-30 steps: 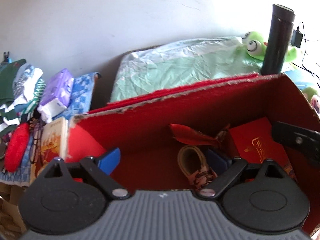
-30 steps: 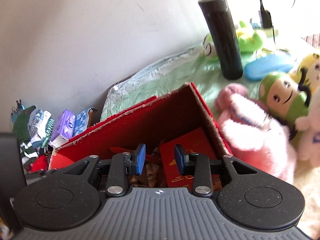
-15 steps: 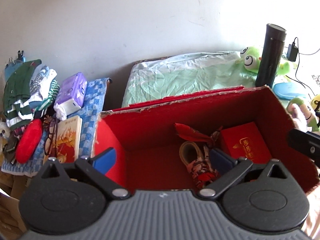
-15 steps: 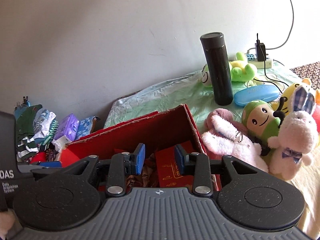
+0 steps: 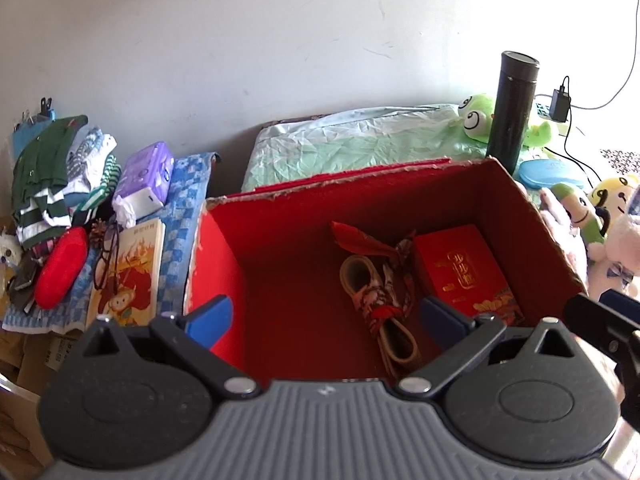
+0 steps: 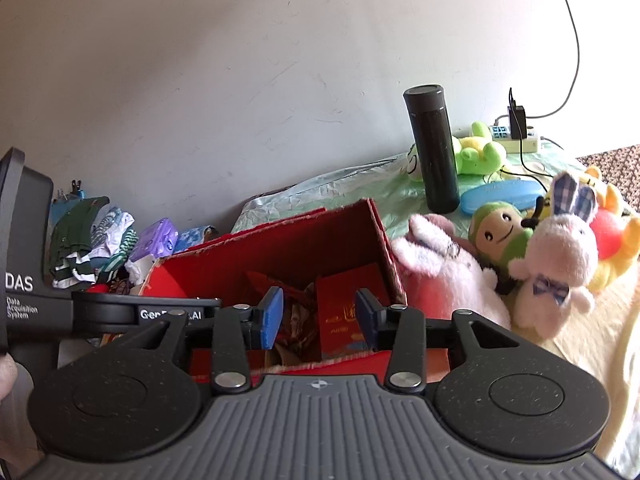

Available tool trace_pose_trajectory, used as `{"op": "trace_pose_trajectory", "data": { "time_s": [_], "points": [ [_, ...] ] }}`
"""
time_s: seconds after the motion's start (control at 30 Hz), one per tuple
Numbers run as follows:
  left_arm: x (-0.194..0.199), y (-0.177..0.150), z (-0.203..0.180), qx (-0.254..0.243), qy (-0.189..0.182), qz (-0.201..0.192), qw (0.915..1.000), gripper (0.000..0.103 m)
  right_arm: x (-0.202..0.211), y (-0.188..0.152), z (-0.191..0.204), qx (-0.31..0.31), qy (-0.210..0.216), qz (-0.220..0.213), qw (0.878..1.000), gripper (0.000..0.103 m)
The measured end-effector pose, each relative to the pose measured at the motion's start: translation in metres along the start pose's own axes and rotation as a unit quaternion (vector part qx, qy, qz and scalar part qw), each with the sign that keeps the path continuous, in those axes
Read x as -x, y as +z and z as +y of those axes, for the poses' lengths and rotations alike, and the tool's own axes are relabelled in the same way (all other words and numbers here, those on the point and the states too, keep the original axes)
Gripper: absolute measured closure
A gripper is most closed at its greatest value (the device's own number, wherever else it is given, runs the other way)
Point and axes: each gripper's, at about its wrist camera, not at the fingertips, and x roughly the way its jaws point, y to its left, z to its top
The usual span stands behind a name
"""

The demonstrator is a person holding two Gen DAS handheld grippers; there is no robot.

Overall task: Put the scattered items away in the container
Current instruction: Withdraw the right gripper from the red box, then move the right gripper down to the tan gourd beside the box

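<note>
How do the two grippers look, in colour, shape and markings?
Both the left gripper and the right gripper have a grey ribbed body, two round black discs, black linkage arms with silver pins, and blue fingertips. The left one's black side carries white lettering, "DAS Data Acquisition System".

Bright daylight floods in from the right, washing out the wall [image 5: 580, 20] there; fisheye edges curve, corners darken.
</note>
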Motion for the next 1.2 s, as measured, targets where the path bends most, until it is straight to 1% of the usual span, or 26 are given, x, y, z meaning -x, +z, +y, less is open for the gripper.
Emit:
{"op": "trace_pose_trajectory", "data": {
  "time_s": [0.1,0.3,0.47,0.53,0.6,0.63,0.8,0.87,0.9,0.97,1.03,1.1,1.2],
  "points": [
    [0.002,-0.007,-0.003,-0.002,-0.001,0.008,1.0000,0.002,0.002,-0.009,-0.003,-0.003,-0.001,0.004,1.000,0.060],
    [0.004,-0.023,-0.010,-0.001,-0.015,0.024,0.9996,0.002,0.002,-0.023,-0.006,-0.008,-0.005,0.015,1.000,0.059],
    [0.005,-0.032,-0.011,0.003,-0.012,0.030,0.9995,0.002,-0.004,-0.033,-0.008,-0.014,-0.002,0.045,0.999,0.056],
    [0.008,-0.035,-0.008,0.008,-0.023,0.027,0.9993,0.003,-0.008,-0.037,-0.010,-0.019,0.000,0.061,0.998,0.056],
    [0.014,-0.041,-0.007,0.003,-0.031,0.013,0.9994,0.005,-0.010,-0.040,-0.011,-0.026,0.004,0.071,0.997,0.056],
    [0.017,-0.045,-0.006,-0.004,-0.034,0.005,0.9994,0.003,-0.011,-0.041,-0.013,-0.030,0.006,0.073,0.997,0.056],
    [0.027,-0.067,-0.002,-0.036,-0.087,-0.004,0.9955,0.003,-0.014,-0.048,-0.023,-0.056,-0.004,0.091,0.994,0.056],
    [0.027,-0.077,-0.004,-0.058,-0.112,-0.003,0.9920,0.004,-0.018,-0.053,-0.028,-0.066,-0.008,0.105,0.992,0.056],
    [0.027,-0.082,-0.005,-0.067,-0.133,0.001,0.9888,0.006,-0.019,-0.055,-0.029,-0.070,-0.009,0.111,0.991,0.056],
    [0.027,-0.091,-0.009,-0.086,-0.182,0.012,0.9795,0.010,-0.022,-0.060,-0.030,-0.072,-0.007,0.126,0.989,0.056],
    [0.028,-0.099,-0.014,-0.105,-0.216,0.018,0.9706,0.014,-0.026,-0.063,-0.031,-0.074,0.001,0.141,0.987,0.056],
    [0.028,-0.106,-0.021,-0.128,-0.235,0.023,0.9632,0.018,-0.030,-0.065,-0.032,-0.081,0.012,0.158,0.984,0.058],
    [0.024,-0.117,-0.030,-0.161,-0.253,0.038,0.9531,0.020,-0.036,-0.066,-0.036,-0.099,0.031,0.181,0.978,0.060]
  ]
}}
